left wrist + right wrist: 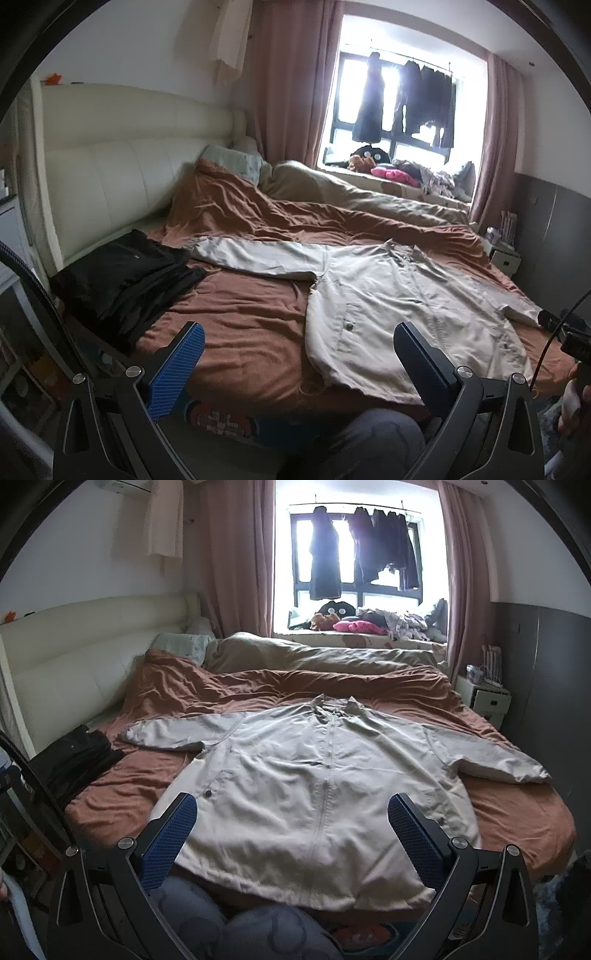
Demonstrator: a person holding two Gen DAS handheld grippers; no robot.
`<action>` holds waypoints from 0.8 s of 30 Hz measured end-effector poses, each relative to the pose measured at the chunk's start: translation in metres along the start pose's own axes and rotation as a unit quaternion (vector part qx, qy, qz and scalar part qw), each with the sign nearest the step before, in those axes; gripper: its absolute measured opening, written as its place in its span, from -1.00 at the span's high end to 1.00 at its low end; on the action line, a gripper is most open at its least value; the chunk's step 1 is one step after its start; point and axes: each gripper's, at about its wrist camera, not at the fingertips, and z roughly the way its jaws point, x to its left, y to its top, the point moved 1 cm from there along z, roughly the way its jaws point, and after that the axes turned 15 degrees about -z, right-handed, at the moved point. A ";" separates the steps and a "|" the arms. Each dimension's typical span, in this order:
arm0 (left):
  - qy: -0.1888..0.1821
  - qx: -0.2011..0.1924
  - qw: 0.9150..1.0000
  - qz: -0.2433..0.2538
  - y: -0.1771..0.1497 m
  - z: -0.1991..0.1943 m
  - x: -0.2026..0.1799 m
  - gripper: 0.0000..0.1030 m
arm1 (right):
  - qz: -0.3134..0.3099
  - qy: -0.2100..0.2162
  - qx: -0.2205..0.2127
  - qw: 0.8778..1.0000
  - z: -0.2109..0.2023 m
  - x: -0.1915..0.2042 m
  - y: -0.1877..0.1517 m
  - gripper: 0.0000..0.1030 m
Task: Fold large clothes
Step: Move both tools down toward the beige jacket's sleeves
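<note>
Both grippers, left gripper point(299, 354) and right gripper point(291, 819), hover with jaws wide apart, empty. Beige jacket point(314, 775) lies flat across frame centre on the bed point(517, 812). Risk: pinching one layer only, dragging the rumpled brown cover along.

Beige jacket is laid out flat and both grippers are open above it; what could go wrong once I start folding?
The beige jacket lies on a rumpled brown duvet, so a pinch may grab bedding too. Its hem hangs over the bed edge and could slide off when pulled. The left sleeve ends near the black clothes pile and may snag it.
</note>
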 end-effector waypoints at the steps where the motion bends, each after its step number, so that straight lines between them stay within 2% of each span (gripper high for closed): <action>1: 0.003 0.003 1.000 0.001 0.004 0.008 0.000 -0.99 | 0.004 0.000 0.004 1.000 0.009 -0.001 0.004 -1.00; 13: 0.013 0.032 0.999 -0.006 0.042 0.097 0.008 -0.98 | 0.023 0.003 0.027 0.999 0.099 0.004 0.050 -1.00; 19: 0.026 0.052 0.998 -0.008 0.064 0.149 0.011 -0.87 | 0.043 0.002 0.044 0.998 0.150 0.004 0.067 -1.00; 24: 0.043 0.070 0.997 -0.011 0.080 0.194 0.019 -0.86 | 0.060 0.006 0.055 0.997 0.185 0.005 0.078 -1.00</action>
